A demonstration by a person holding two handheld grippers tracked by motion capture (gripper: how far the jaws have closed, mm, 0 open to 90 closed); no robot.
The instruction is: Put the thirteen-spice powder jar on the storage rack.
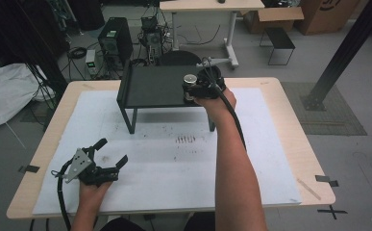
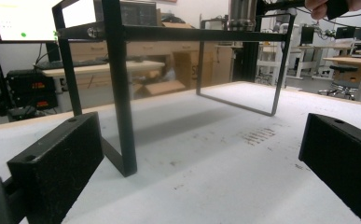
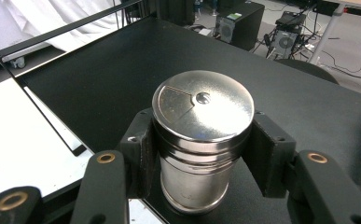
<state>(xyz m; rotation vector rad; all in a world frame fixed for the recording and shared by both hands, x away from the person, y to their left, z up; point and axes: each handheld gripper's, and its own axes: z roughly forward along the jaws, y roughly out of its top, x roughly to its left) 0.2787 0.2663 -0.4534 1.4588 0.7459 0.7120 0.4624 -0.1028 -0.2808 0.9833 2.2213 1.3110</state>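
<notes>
Here, right gripper [image 3: 201, 158] clamped on steel shaker tin [image 3: 201, 140], one pad each side of body below lid; tin upright, centre frame in right gripper view, base seemingly on black shelf [image 1: 150, 86] at near right edge, upper middle of high view. Side grip likely keeps it upright. Left gripper [image 1: 107, 154] parked lower left, jaws wide apart, empty.

Shelf top: black shelf [image 1: 155, 86] bare left of the metal shaker [image 1: 190, 79].
Under shelf: open between legs.
White mat [image 1: 174, 163]: open middle.
</notes>
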